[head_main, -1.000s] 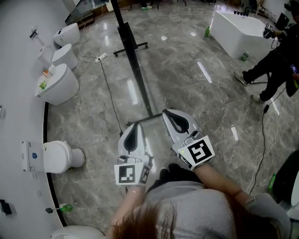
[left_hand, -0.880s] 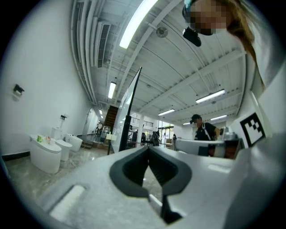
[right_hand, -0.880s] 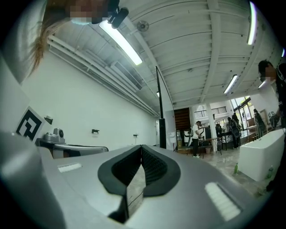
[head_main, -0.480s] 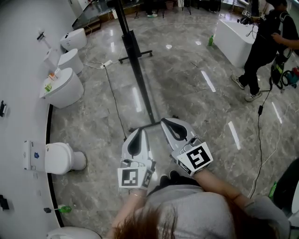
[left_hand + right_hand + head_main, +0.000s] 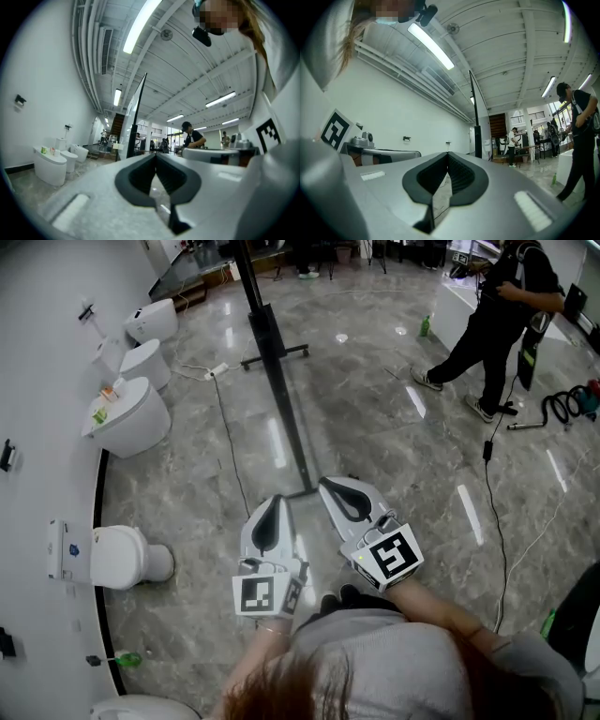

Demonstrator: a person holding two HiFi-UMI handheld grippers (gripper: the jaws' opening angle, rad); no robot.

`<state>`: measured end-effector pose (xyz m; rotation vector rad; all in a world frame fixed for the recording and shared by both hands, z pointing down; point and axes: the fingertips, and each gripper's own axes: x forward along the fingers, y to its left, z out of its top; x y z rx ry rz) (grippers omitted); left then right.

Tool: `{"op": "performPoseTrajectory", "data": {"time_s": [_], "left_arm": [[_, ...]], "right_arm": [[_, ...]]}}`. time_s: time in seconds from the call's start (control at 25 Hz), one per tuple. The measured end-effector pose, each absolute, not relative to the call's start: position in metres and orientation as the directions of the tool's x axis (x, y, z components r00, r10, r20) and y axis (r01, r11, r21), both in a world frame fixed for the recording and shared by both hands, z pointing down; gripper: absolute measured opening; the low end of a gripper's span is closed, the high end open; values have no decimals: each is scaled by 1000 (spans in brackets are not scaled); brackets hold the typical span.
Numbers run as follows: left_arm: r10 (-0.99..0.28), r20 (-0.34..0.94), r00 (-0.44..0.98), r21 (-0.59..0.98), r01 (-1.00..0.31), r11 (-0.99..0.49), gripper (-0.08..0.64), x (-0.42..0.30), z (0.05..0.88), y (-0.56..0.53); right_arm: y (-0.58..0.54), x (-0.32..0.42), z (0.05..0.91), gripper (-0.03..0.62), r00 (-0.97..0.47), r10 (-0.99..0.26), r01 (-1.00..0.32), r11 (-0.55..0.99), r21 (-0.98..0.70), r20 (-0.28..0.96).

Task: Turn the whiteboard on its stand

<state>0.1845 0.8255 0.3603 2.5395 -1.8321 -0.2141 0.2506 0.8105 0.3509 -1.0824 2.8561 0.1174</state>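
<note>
From above the whiteboard (image 5: 277, 390) shows edge-on as a thin dark line running away from me, on a black stand with a far foot (image 5: 275, 355) and a near foot (image 5: 305, 491). My left gripper (image 5: 276, 496) and right gripper (image 5: 322, 482) hover side by side at the board's near end, one on each side of its edge, both shut with nothing between the jaws. In the left gripper view the shut tips (image 5: 156, 154) point level, with the board's edge (image 5: 139, 101) ahead. The right gripper's shut tips (image 5: 447, 153) face the same board edge (image 5: 474, 101).
White toilets (image 5: 127, 418) (image 5: 117, 554) line the left wall. A black cable (image 5: 230, 442) runs over the grey marble floor left of the stand. A person in black (image 5: 492, 324) walks at the upper right, near a green bottle (image 5: 427, 326) and a coiled hose (image 5: 567, 407).
The person in black has walked from the right edge towards the upper middle of the head view. Both grippers have stayed at the board's near end, shut.
</note>
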Motion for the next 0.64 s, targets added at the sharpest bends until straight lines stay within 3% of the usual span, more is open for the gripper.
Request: {"op": "performPoseTrajectory", "data": {"time_s": [0.64], "left_arm": [[-944,-114,311,87,-943,-321,-2,180,353,827]], "right_arm": [[812,251,344,3,-739,-666,-672,739,41,-103]]}}
